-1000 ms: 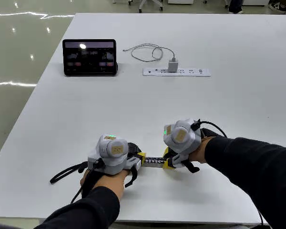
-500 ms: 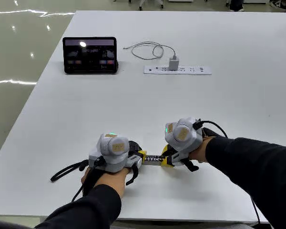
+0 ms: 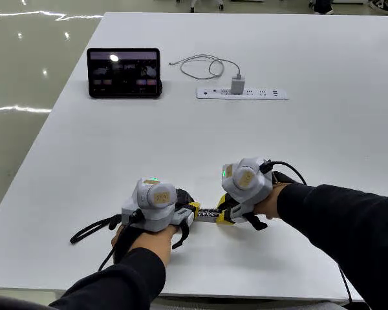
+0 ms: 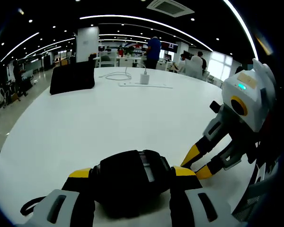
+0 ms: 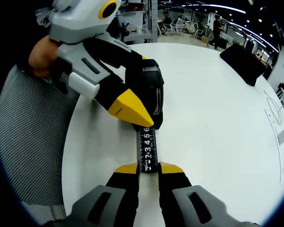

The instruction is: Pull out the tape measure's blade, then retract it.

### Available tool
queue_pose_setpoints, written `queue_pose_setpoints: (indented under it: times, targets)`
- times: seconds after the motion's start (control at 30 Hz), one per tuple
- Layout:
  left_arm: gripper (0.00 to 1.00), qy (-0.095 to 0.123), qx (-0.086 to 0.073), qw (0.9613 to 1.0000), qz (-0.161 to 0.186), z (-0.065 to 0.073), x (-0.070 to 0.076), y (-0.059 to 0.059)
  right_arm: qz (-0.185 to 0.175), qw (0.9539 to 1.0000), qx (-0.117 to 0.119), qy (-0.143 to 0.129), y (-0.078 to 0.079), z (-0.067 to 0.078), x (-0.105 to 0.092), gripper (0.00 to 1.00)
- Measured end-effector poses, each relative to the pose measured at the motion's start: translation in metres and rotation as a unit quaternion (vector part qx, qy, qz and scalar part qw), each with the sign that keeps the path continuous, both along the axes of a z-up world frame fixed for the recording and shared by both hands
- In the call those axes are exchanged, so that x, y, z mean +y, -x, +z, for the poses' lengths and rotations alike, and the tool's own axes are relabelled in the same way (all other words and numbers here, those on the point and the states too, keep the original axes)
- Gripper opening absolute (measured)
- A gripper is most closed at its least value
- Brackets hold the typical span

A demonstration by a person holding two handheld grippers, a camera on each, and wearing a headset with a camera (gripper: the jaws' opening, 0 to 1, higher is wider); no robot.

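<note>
With the left gripper (image 4: 132, 172) closed on the tape measure case (image 4: 130, 184) and the right gripper (image 5: 148, 167) pinching the blade (image 5: 147, 144), keep the blade straight and untwisted.

Surface (image 3: 297, 129) ahead: open, passable. Far obstacles: tablet (image 3: 123, 72), power strip (image 3: 262, 94), charger (image 3: 237, 84), well apart from my jaws. Between my jaw pairs: blade (image 5: 147, 149) spans gap.

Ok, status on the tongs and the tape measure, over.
Left tongs shut on tape measure case. Right tongs shut on blade, short length out. Tablet and power strip far off, not in the way.
</note>
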State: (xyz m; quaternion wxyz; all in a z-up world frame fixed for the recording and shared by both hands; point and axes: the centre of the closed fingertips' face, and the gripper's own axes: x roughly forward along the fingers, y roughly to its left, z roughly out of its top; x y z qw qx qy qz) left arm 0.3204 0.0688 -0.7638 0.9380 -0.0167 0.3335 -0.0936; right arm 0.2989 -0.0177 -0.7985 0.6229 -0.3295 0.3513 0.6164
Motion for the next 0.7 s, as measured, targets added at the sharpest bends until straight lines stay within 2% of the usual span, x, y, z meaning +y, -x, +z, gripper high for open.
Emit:
queue_pose_setpoints:
  times: [0.3,0.7]
  targets:
    - [0.6,0.0,-0.001,1.0,0.0,0.001,-0.001,0.001,-0.005,1.0,0.006,-0.001,0.002,0.001,0.005,0.11]
    - [0.61,0.005,0.002,1.0,0.003,0.001,0.0,0.001,0.001,1.0,0.0,0.0,0.001,0.003,0.011,0.11]
